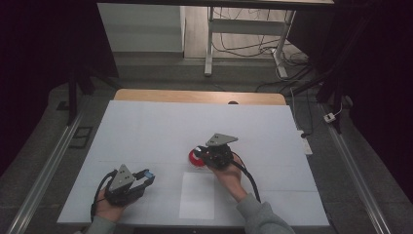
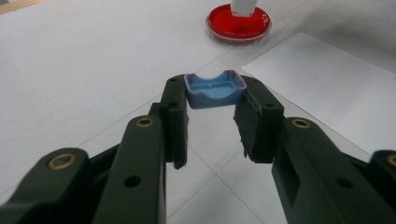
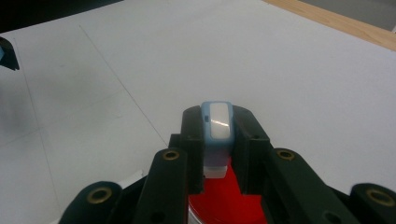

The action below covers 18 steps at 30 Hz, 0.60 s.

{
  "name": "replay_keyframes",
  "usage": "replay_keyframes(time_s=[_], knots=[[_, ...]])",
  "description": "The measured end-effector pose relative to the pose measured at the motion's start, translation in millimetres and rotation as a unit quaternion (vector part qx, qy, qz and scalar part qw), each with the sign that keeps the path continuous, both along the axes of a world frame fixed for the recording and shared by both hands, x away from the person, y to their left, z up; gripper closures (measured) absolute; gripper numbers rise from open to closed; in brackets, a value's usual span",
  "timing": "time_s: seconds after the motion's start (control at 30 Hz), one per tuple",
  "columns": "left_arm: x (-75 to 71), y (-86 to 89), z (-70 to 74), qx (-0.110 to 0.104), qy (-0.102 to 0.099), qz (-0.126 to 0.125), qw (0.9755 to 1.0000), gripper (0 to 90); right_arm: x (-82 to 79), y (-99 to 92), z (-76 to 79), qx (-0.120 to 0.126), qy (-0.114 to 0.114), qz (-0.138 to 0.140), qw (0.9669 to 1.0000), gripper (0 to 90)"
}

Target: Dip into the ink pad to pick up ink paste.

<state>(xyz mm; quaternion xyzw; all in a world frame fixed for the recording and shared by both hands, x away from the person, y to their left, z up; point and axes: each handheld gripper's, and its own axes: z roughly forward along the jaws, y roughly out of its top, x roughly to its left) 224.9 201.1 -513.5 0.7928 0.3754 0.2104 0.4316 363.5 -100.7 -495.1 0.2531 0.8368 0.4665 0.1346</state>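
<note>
A shallow round red dish with a clear rim sits near the middle of the white table. My right gripper is over it, shut on a slim light-blue and white piece that stands upright, its lower end down at the red dish. In the left gripper view that piece rises from the dish. My left gripper is at the front left, shut on a small blue cap-like piece held above the table top, well apart from the dish.
A white sheet of paper lies flat in front of the dish, between the two hands. The table's wooden far edge and dark floor with cables lie beyond. The left gripper's tip appears at the left edge of the right gripper view.
</note>
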Motion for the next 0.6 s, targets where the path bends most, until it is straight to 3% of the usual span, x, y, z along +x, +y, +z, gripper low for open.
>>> replay_keyframes(time_s=[0.47, 0.6], knots=[[0.3, 0.8, -0.2, 0.000, 0.001, 0.001, 1.0000, 65.0, -1.7, -4.4, 7.2, 0.014, -0.001, 0.003, 0.9999, 75.2], [0.6, 0.8, -0.3, 0.000, 0.001, 0.001, 1.0000, 65.0, -1.5, -6.8, 9.7, 0.029, 0.007, 0.005, 0.9996, 75.2]])
